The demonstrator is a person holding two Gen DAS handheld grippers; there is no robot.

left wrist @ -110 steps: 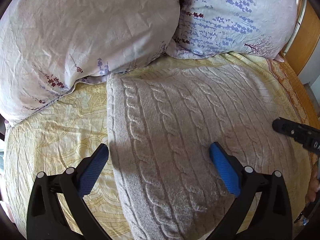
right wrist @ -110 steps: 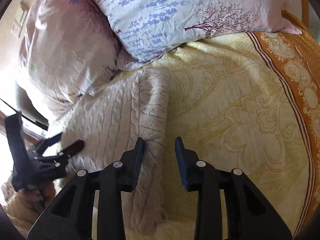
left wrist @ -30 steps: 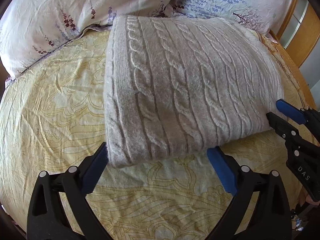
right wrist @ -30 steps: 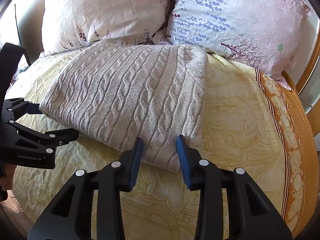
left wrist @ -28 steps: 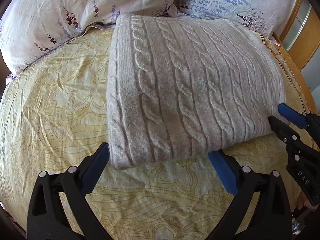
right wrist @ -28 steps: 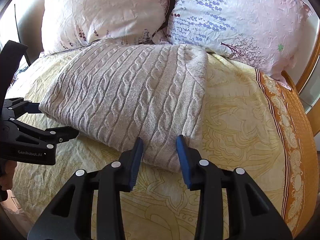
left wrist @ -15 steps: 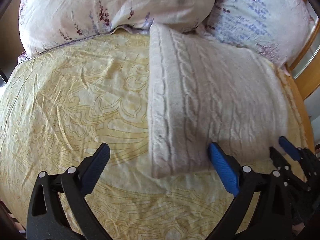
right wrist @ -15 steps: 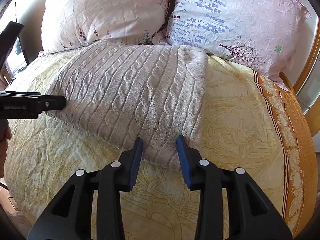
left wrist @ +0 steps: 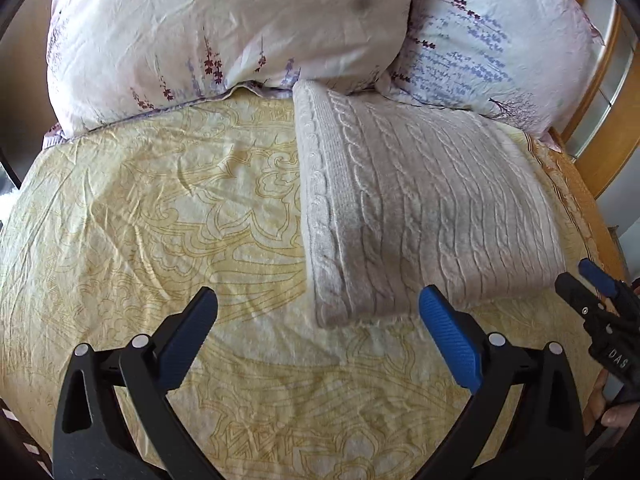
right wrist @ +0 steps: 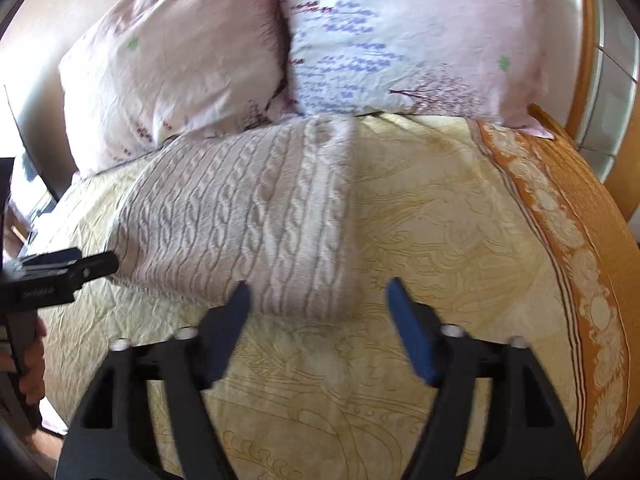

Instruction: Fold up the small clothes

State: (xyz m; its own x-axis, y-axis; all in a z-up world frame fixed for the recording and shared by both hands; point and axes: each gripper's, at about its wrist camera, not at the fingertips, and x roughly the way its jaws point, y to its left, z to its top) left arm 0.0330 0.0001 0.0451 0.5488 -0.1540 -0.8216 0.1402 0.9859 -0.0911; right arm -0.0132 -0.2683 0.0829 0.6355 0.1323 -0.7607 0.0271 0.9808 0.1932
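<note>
1. A folded cable-knit sweater (left wrist: 424, 216) lies flat on the bed (left wrist: 160, 208), a neat rectangle on the yellow patterned sheet.
2. Its far edge touches two floral pillows (left wrist: 224, 28) at the head of the bed; one short side faces the cameras.
3. The left tongs (left wrist: 316, 316) stand wide open, blue pads spread apart, holding nothing. They hover just in front of the sweater's near left corner, without touching it.
4. The right tongs (right wrist: 318, 304) are also open and empty, in front of the sweater's near right corner (right wrist: 344, 304); this view is a little blurred.
5. In the right wrist view, the left tongs come in from the left edge, their tips just beside the sweater's left edge.
6. An orange patterned border (right wrist: 580, 264) runs along the bed's right side, next to a wooden frame (right wrist: 584, 40).
</note>
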